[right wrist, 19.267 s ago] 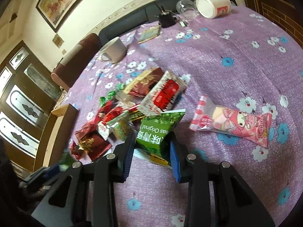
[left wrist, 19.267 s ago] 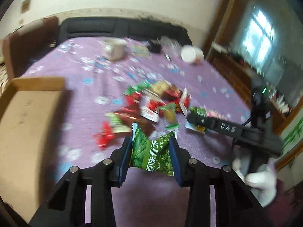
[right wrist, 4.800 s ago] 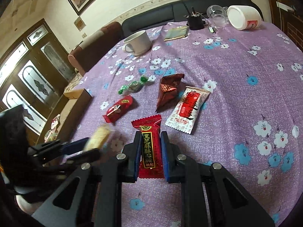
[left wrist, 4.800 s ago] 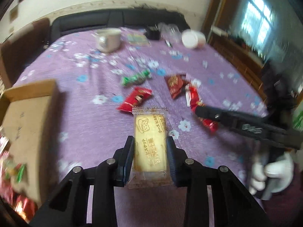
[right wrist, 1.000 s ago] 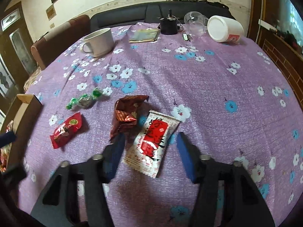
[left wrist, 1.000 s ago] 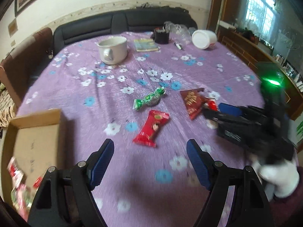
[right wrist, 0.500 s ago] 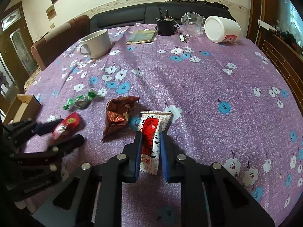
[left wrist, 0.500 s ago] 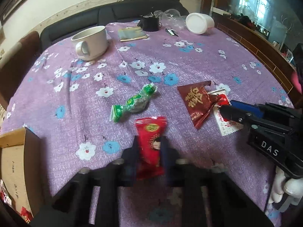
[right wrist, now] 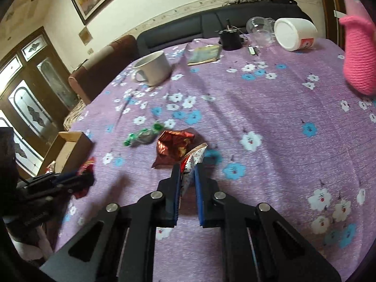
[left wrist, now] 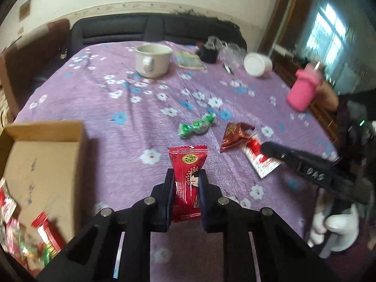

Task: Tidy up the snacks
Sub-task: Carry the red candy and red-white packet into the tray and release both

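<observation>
The round table under its purple flowered cloth point(left wrist: 131, 108) now carries far fewer snacks than nineteen seconds ago, when a heap of packets lay at its middle; only two loose pieces are left on it. The brown cardboard box point(left wrist: 44, 155) at the left edge of the table holds the collected packets in its near corner. At the far side stand a white ceramic mug point(left wrist: 152, 60) and a white tub lying on its side point(left wrist: 257, 64), neither part of the sorting. A pink knitted sleeve point(right wrist: 358, 54) has come in at the right edge; whose it is I cannot tell.

A second ago both grippers were spread wide over the cloth. Now the left gripper point(left wrist: 185, 181) is clamped on a red foil packet printed with a doll face point(left wrist: 188, 171), raised off the cloth, and the right gripper point(right wrist: 188, 171) pinches a white-and-red flat sachet point(right wrist: 191, 162) by its edge, lifted and twisted.

Still lying on the cloth are a crumpled dark-red foil wrapper point(right wrist: 175, 144) and, just beside it, a green twisted candy point(right wrist: 143, 136). I judge the job nearly done: both held packets go to the box next, then these last two.
</observation>
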Demonstrator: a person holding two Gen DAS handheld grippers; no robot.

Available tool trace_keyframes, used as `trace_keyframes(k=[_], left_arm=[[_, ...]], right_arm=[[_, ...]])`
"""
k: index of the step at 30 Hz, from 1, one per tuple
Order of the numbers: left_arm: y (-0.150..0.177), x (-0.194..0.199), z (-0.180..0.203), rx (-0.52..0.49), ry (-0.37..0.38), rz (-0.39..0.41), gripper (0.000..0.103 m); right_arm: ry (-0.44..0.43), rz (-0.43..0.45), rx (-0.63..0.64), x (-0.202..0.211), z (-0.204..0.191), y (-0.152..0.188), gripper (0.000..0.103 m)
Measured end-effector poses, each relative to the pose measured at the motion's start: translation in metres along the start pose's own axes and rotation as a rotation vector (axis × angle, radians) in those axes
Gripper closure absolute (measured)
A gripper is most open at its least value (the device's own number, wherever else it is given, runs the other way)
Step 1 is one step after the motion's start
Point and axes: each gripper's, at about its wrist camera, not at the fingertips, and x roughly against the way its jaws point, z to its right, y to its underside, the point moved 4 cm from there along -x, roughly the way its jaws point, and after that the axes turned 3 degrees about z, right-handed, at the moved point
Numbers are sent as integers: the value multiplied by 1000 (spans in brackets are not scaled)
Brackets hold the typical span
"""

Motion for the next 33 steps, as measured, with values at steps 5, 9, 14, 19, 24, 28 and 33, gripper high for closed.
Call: trace_keyframes(k=[5, 9, 14, 19, 24, 28, 33], left_arm=[[6, 34, -22, 78, 24, 40, 86], [14, 54, -28, 97, 36, 69, 86], [23, 67, -38, 128, 45, 85, 86], [27, 73, -44, 134, 40, 101, 86], [32, 87, -53, 148, 38, 127, 86], [36, 102, -72, 182, 30, 150, 86], [42, 109, -100, 229, 6, 164, 86]], right_arm=[[-20, 3, 29, 2, -11, 4, 91], [-6, -28, 71, -5, -15, 10, 90], [55, -83, 108, -22, -21, 13, 71], [133, -125, 180, -27, -36, 18, 56], [215, -130, 276, -30, -52, 26, 72], [180, -111, 215, -18, -49, 27, 74], [121, -79, 179, 5, -64, 23, 74]])
